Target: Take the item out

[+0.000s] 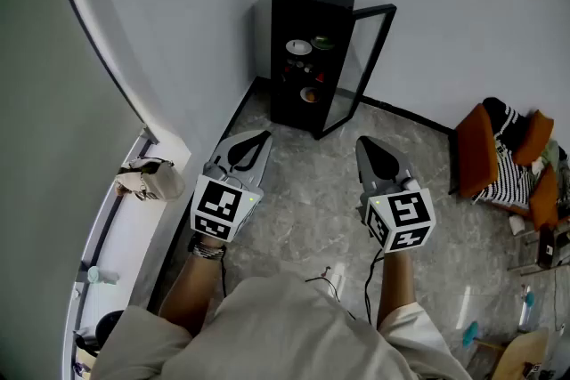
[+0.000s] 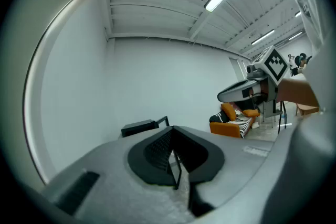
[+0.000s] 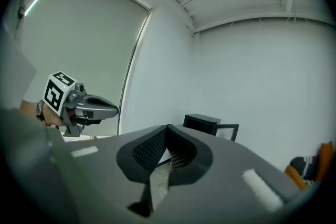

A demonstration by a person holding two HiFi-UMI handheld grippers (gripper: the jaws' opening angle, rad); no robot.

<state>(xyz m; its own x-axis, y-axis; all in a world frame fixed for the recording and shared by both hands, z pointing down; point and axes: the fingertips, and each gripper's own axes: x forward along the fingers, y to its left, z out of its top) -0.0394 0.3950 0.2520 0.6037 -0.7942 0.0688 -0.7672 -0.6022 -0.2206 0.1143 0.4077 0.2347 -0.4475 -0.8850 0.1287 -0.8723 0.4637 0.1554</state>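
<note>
Both grippers point level, and the step in hand looks like the approach. The left gripper (image 1: 265, 135) has its jaws pressed together on nothing, and so has the right gripper (image 1: 364, 141). It would go best to step closer, spread one pair of jaws early, then reach in level past the open glass door (image 1: 363, 58) without knocking it. The black cabinet (image 1: 303, 0) stands well ahead of both tips, in line between them. A white dish (image 1: 298, 46) and an orange bowl (image 1: 310, 94) sit on its shelves; which is wanted cannot be told.
</note>
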